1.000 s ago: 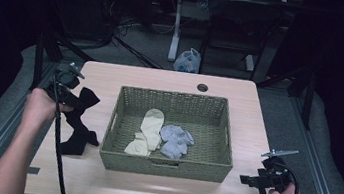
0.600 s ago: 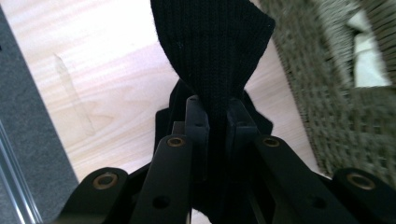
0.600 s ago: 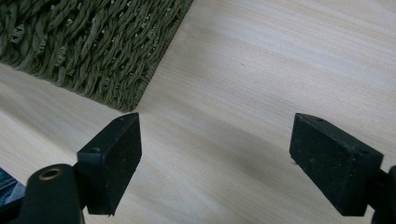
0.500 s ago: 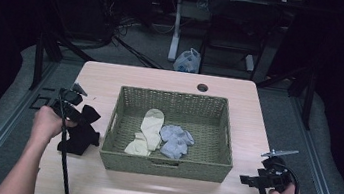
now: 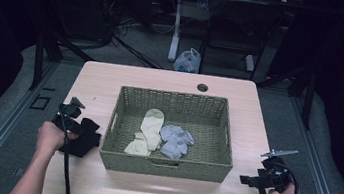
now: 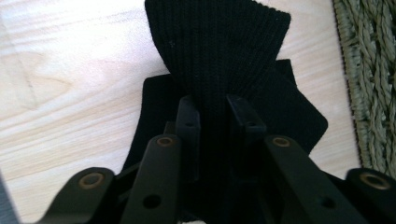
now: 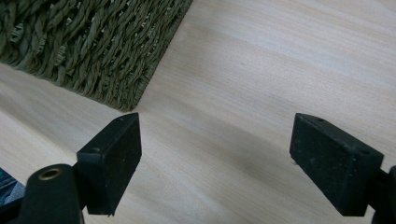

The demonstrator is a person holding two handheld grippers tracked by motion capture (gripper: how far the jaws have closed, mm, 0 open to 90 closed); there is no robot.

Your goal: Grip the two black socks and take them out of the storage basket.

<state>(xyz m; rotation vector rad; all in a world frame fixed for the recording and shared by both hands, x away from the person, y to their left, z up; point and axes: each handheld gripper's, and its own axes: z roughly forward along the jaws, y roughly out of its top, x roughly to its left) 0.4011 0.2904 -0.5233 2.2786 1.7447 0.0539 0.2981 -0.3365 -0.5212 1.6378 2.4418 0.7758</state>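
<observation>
A black knit sock (image 5: 83, 137) lies bunched on the table left of the woven basket (image 5: 166, 167). My left gripper (image 5: 74, 127) is shut on it; in the left gripper view the ribbed black sock (image 6: 219, 56) is pinched between the two jaws, my left gripper (image 6: 214, 109) low over the wood. Inside the basket lie a cream sock (image 5: 148, 129) and a grey-blue sock (image 5: 175, 140). My right gripper (image 5: 249, 180) rests open near the front right of the table; in the right gripper view my right gripper (image 7: 215, 158) has bare wood between its jaws, with the basket (image 7: 88, 42) corner just beyond.
The table (image 5: 172, 79) is light wood with a round cable hole (image 5: 202, 87) near its far edge. Beyond it are desk legs, cables and a plastic bag (image 5: 188, 61) on the floor. A black cable trails from each gripper.
My left gripper has come down and toward the near edge with the black sock, which now rests bunched on the table instead of hanging. The right gripper has stayed put.
</observation>
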